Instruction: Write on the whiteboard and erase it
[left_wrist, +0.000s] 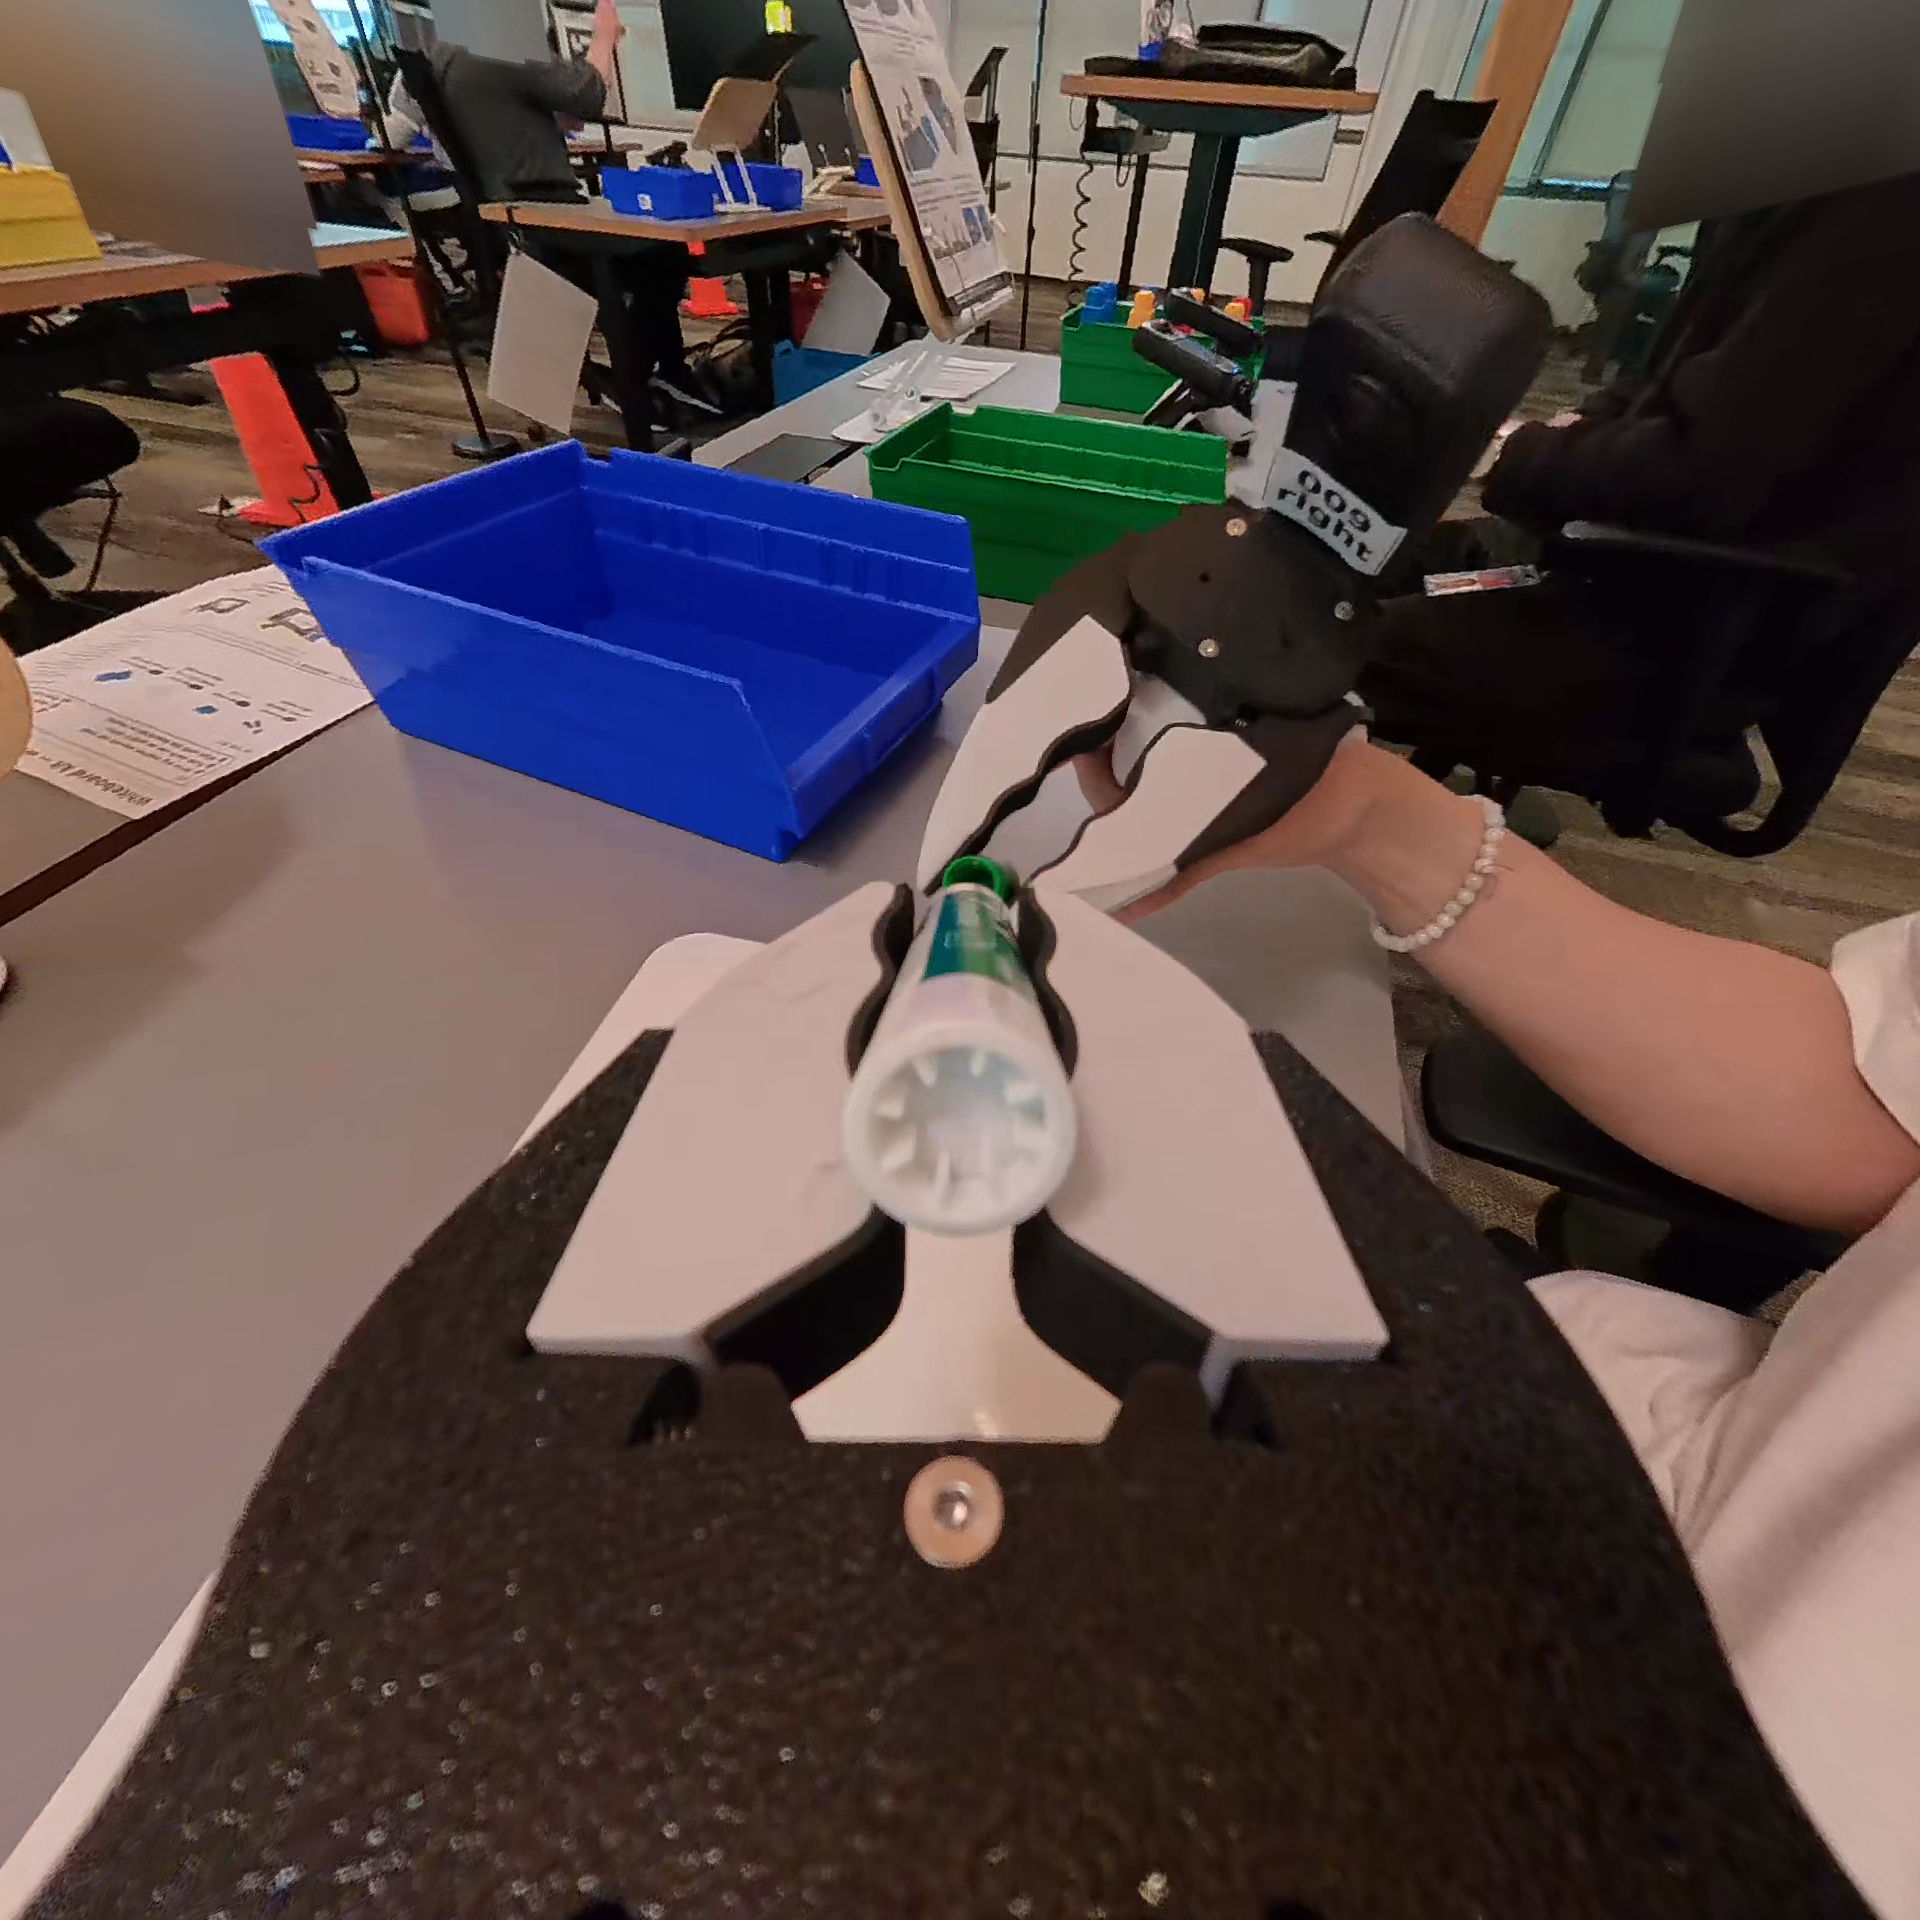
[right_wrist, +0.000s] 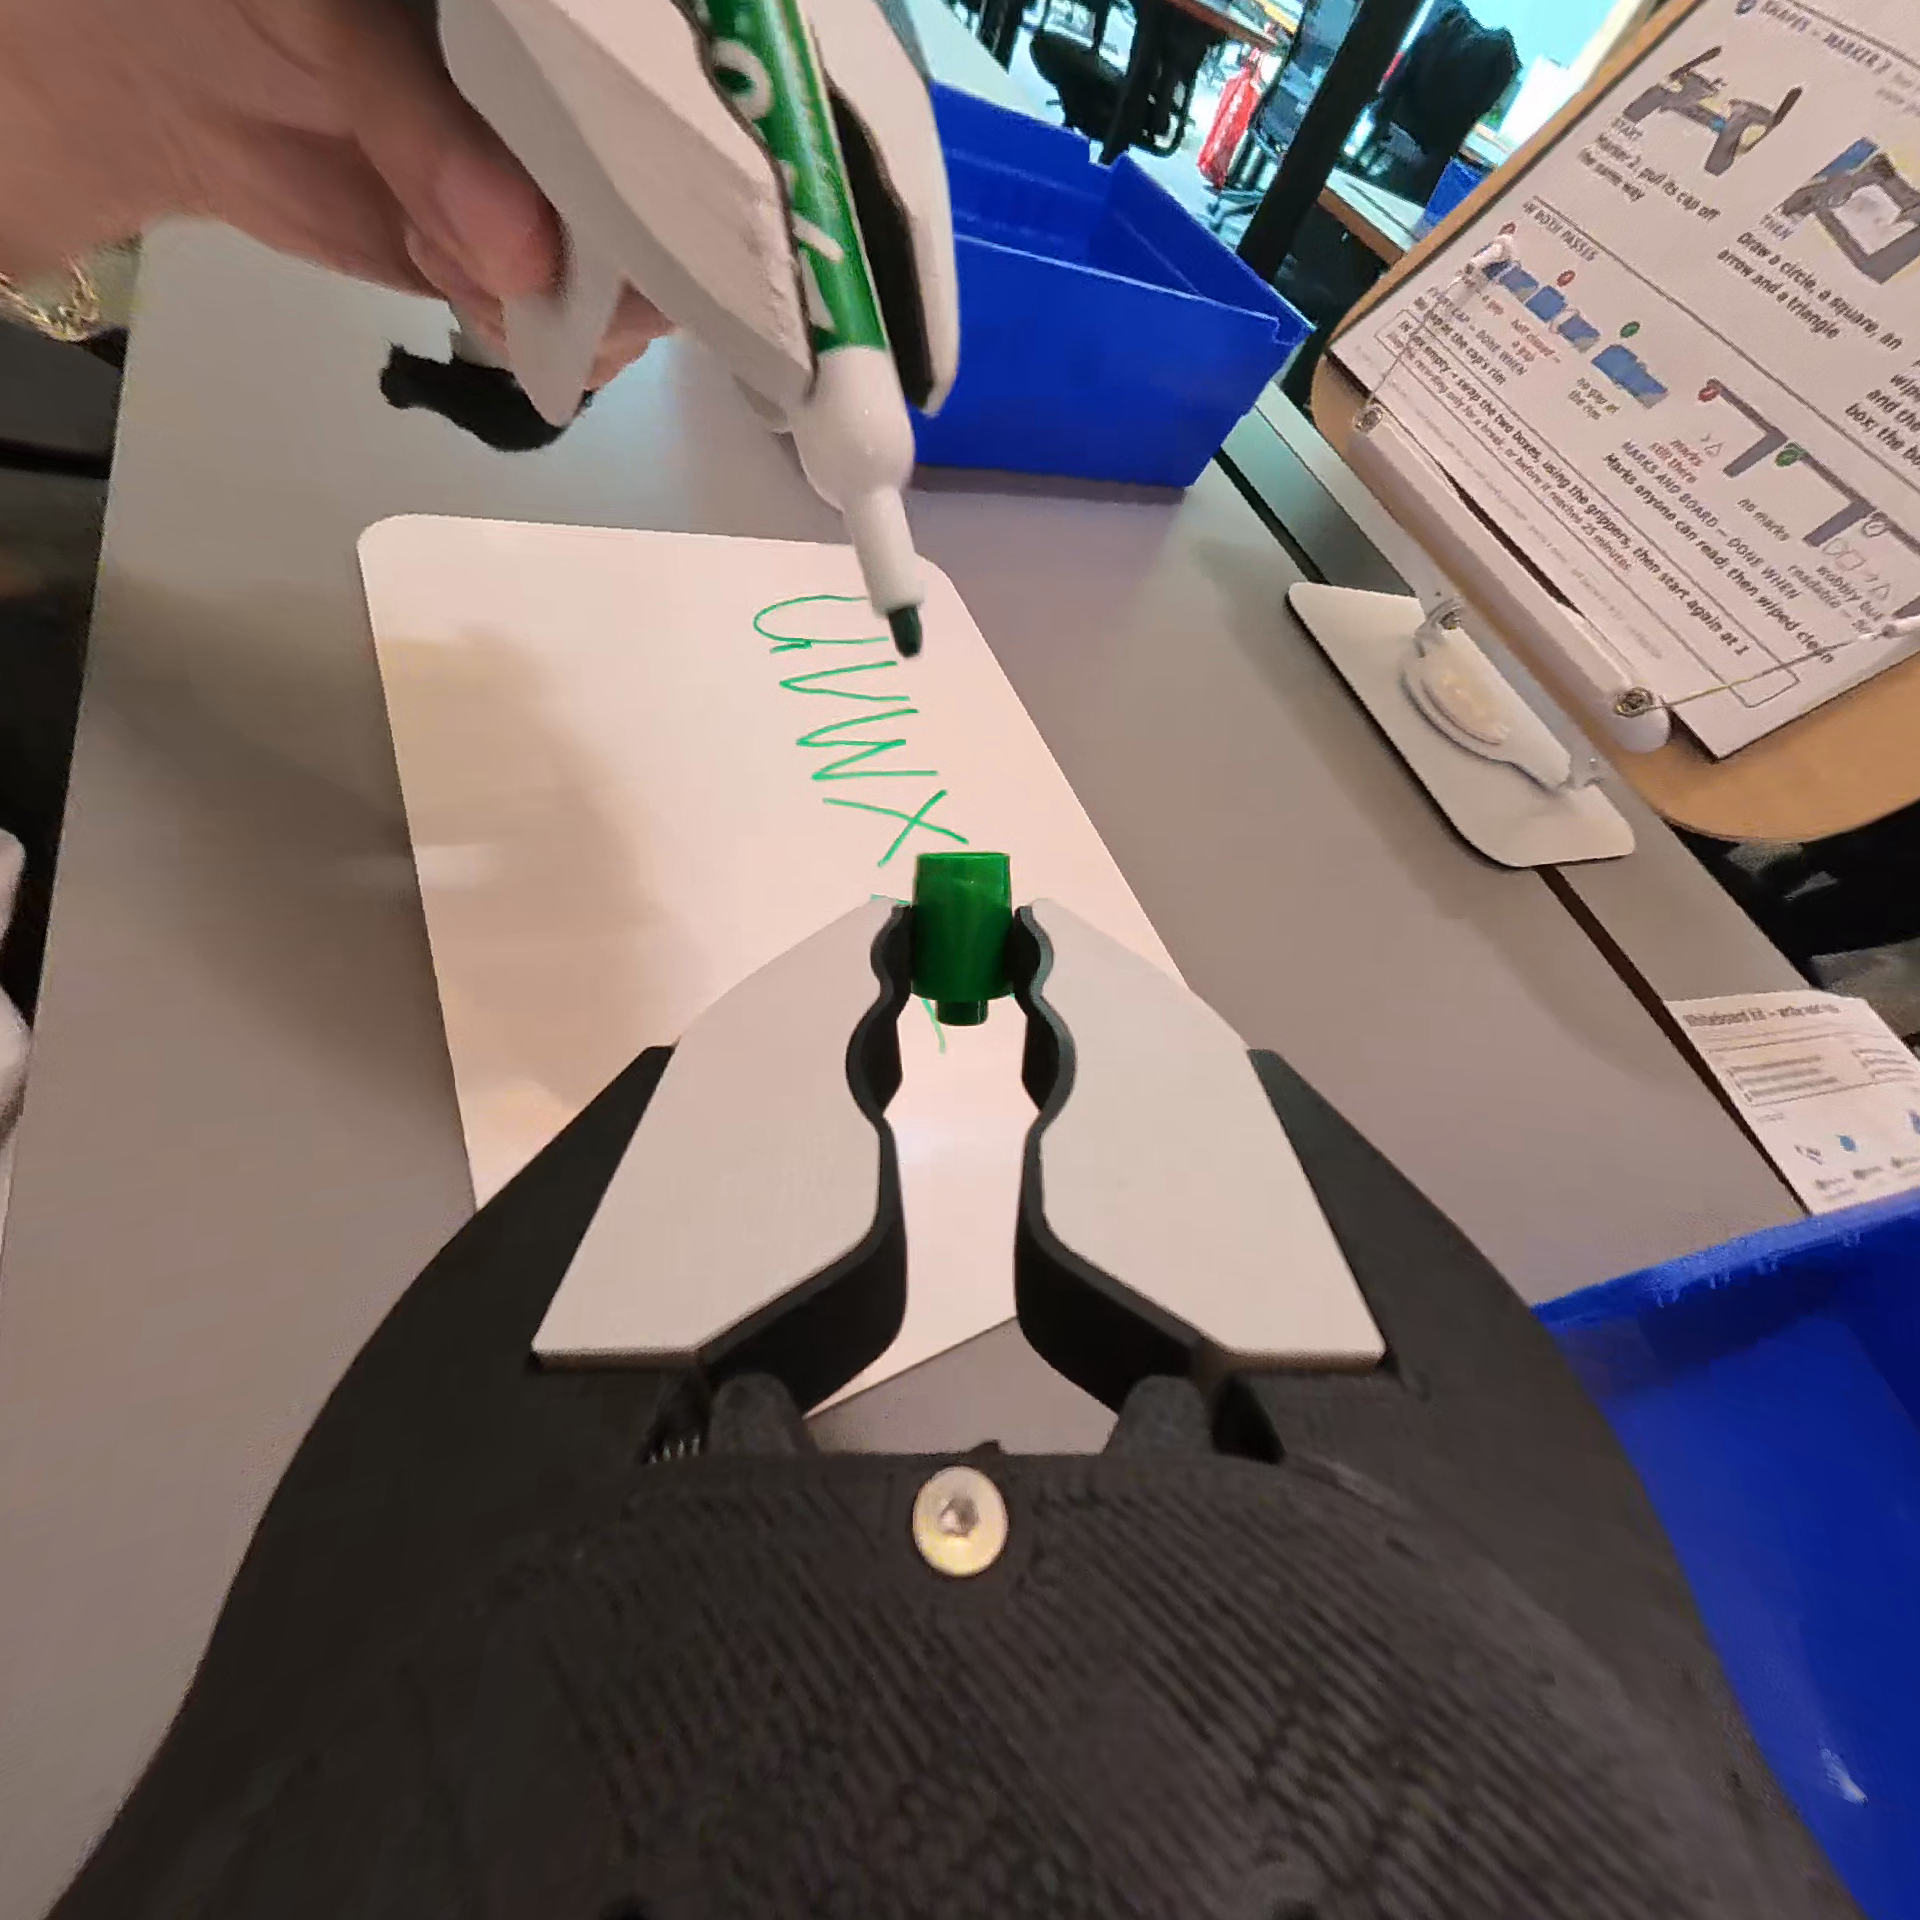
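The left gripper (left_wrist: 961, 914) has its jaws closed around a green whiteboard marker (left_wrist: 961, 1039), held along the barrel so that the open back end of the marker faces the camera in the left wrist view. In the right wrist view the same marker (right_wrist: 831, 312) comes down from 12 o'clock, tilted, with its dark green tip (right_wrist: 906, 629) just at the top of the green writing (right_wrist: 862, 727) on the whiteboard (right_wrist: 582, 831); I cannot tell if the tip touches the surface. The whiteboard lies flat on the grey desk (right_wrist: 1299, 935), and the green strokes run in a line from the marker tip toward the right gripper.

The right gripper (right_wrist: 961, 940) has its jaws closed on the green marker cap (right_wrist: 961, 935), pinched near the fingertips, above the near part of the whiteboard. In the left wrist view this right gripper (left_wrist: 1039, 831) is at 1 o'clock from the marker, held by a hand (left_wrist: 1299, 821) with a pearl bracelet (left_wrist: 1449, 883).

A blue bin (left_wrist: 644, 634) stands on the desk at 11 o'clock in the left wrist view, with a green bin (left_wrist: 1039, 488) behind it. At 2 o'clock in the right wrist view a printed instruction sheet (right_wrist: 1714, 364) leans on a stand (right_wrist: 1475, 748)
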